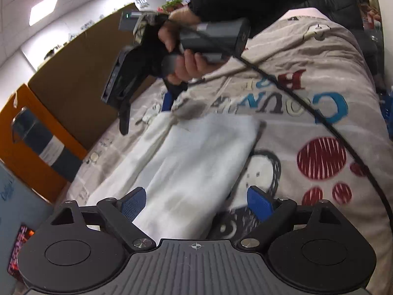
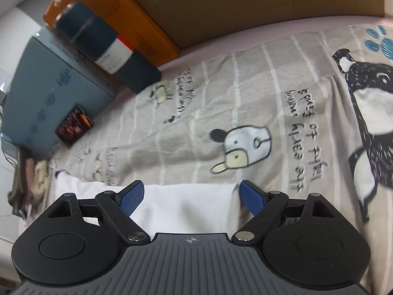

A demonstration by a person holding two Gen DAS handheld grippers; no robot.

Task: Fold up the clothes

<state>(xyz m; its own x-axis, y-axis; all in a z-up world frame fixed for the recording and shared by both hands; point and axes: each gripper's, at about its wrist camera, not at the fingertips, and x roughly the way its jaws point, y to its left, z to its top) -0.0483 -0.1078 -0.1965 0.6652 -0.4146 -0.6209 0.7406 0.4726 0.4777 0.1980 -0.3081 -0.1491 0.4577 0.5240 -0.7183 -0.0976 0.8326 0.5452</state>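
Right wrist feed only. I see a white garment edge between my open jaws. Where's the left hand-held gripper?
Observer: The left hand-held gripper is over the other end of the white garment, jaws open, nothing pinched.
Operator: Any snag risk on the bed?
Observer: A black cable runs from the right hand-held gripper across the bedspread, beside the garment and not on it.

the cloth lies flat on the bed, under both grippers. boxes stand along the bed's far edge, one with a roll on it.
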